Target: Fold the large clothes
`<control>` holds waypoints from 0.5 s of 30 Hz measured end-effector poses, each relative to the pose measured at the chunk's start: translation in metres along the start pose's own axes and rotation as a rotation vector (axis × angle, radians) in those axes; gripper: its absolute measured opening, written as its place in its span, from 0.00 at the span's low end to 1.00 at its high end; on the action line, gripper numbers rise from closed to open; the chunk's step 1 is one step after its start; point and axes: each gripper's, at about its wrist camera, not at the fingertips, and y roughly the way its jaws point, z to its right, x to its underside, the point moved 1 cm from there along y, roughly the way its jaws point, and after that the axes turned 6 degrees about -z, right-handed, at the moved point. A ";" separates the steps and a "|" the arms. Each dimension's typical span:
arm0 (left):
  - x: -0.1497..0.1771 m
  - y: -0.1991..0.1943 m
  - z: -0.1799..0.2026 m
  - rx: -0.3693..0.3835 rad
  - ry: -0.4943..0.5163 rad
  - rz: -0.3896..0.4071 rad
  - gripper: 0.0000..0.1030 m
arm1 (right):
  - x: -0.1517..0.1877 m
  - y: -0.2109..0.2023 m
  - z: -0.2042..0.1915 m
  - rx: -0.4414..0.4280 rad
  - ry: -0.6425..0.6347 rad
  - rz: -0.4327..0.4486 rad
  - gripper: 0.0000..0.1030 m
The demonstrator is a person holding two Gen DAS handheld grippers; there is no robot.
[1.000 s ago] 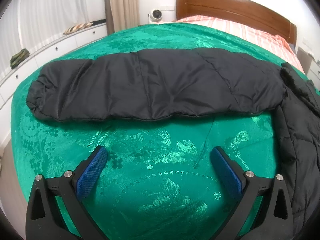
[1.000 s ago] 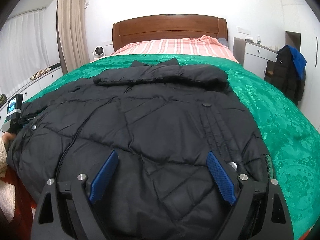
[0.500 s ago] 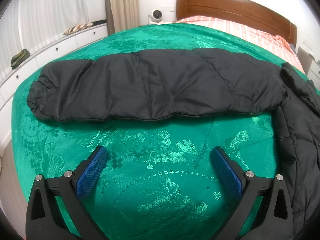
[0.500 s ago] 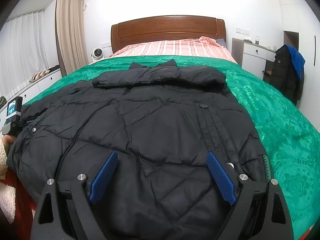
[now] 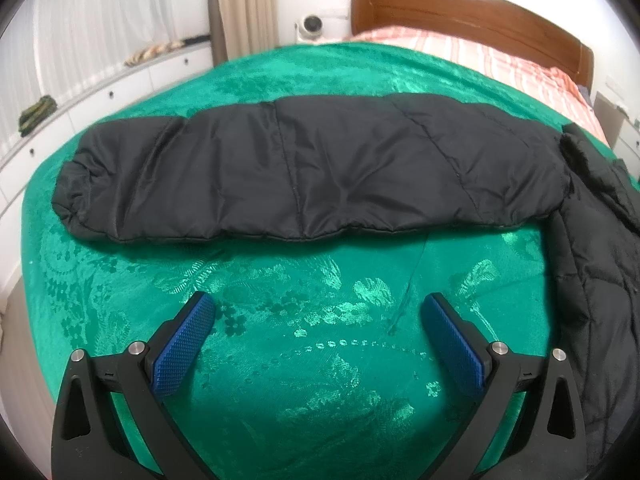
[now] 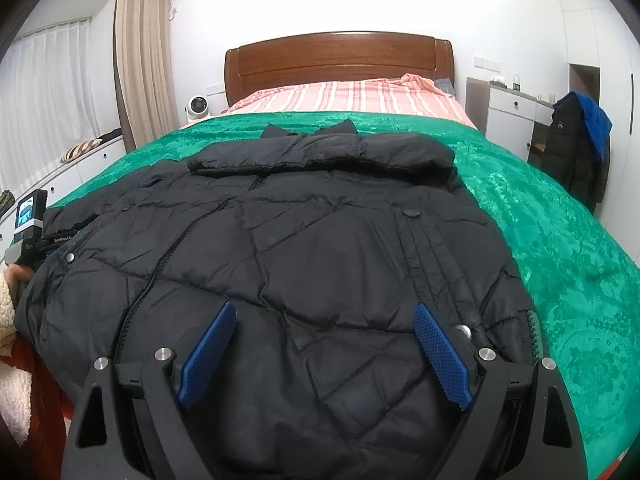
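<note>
Your left claw (image 5: 318, 316) is spread wide, blue pads (image 5: 182, 350) apart and nothing between them; it hangs over bare green bedspread (image 5: 320, 380). Ahead of it, toward 12 o'clock, the jacket's sleeve (image 5: 304, 168) lies stretched flat across the bed from 9 o'clock to 3 o'clock, cuff end at 9. The sleeve joins the jacket body at the 3 o'clock edge of that view, where the quilted black fabric runs down toward 4 o'clock. Claw and sleeve are apart, with a strip of bedspread between them.

Your right claw (image 6: 322, 326) is also spread, holding nothing. It sits low over the jacket (image 6: 320, 240), near the hem, with the pads (image 6: 440, 360) to either side of a quilted panel (whether they touch the fabric, you cannot tell from this view). The jacket lies front up on the bedspread (image 6: 560, 240), collar (image 6: 320, 152) at 12 o'clock toward the headboard (image 6: 336, 60), zipper running from the collar down toward 7 o'clock. Its other sleeve appears folded across the chest just below the collar.

At 9 o'clock in the right view, your left hand's gripper body with its small screen (image 6: 28, 220) shows beside the jacket's edge. A striped pink sheet (image 6: 348, 98) covers the head of the bed beyond the bedspread. A small white fan (image 6: 196, 106) stands at 11 o'clock beside the headboard, and a dark coat (image 6: 576, 152) with a blue lining hangs at 2 o'clock by the white drawers (image 6: 508, 120).
</note>
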 end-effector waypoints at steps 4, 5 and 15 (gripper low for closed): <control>-0.012 -0.016 -0.018 0.141 -0.093 -0.037 0.99 | 0.000 -0.003 0.002 0.003 0.004 0.013 0.87; -0.015 -0.023 -0.028 0.199 -0.146 -0.018 0.99 | 0.000 -0.003 0.003 0.005 0.008 0.010 0.87; -0.036 0.015 -0.169 0.349 -0.819 0.049 0.99 | 0.002 0.003 -0.007 0.012 -0.031 -0.012 0.87</control>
